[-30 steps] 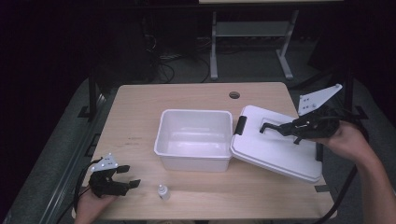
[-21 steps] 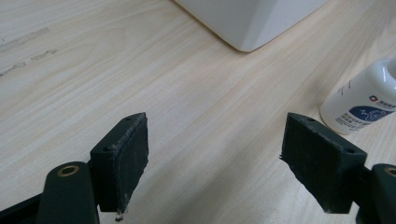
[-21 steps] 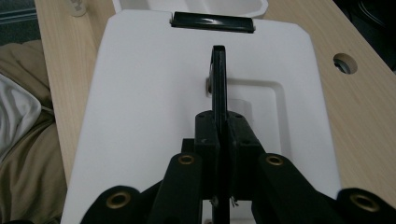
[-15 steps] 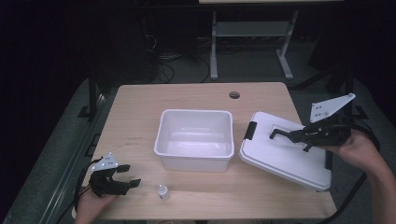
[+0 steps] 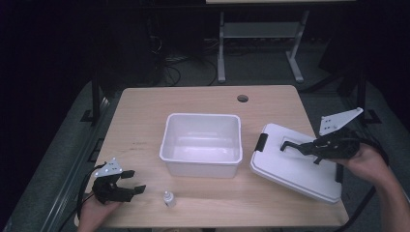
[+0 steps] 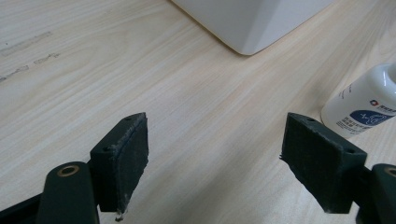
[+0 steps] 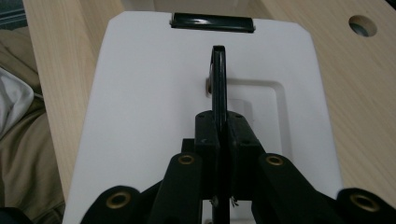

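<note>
Wood surface [image 5: 145,121]: right tongs [image 5: 285,145] pinching handle [image 7: 218,79] of white lid [image 5: 290,169], lid tilted at bin's [image 5: 202,144] 3 o'clock. Left tongs [image 5: 136,181] spread, bottle [image 5: 168,198] at their 3 o'clock.

tub [image 5: 202,144] mid-table | lid [image 5: 295,164] right of it | bottle [image 5: 168,198] before, probably upright

Black grippers with brass rivets, grey plates, trailing cables.
</note>
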A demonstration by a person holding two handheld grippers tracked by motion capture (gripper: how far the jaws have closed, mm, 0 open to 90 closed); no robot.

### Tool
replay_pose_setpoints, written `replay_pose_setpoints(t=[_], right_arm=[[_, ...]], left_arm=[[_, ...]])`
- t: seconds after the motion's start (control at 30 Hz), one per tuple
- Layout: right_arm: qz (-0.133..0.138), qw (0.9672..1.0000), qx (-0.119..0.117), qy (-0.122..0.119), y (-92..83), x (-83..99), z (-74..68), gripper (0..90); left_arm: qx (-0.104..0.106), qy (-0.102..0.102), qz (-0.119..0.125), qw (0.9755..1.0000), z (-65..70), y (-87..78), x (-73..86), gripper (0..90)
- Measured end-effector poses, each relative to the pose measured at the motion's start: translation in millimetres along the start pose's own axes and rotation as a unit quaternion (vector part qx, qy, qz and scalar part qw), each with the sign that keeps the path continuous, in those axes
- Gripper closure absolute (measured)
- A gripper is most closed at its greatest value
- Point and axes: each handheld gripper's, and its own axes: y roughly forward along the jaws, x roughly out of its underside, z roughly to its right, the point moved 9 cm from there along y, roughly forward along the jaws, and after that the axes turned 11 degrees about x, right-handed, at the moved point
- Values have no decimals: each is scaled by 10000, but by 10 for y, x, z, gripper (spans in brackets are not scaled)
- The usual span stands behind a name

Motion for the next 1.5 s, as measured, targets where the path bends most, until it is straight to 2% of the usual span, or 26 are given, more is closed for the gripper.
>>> replay_pose_setpoints(t=[0.3,0.77,1.2,1.5], right_arm=[[-50,9999,-55,102,229,114,-40,839],[-165,9996,-181,103,540,157,-133,839],[-243,9994,-203,124,719,190,-162,838],[-273,9992,-170,254,817,240,-157,838]], left_arm=[[9,3,-7,10000,-2,-1,4,227],[6,4,-11,10000,-10,-5,1,227],[-5,-16,-21,10000,-15,-9,20,228],[9,3,-43,10000,-7,0,17,228]])
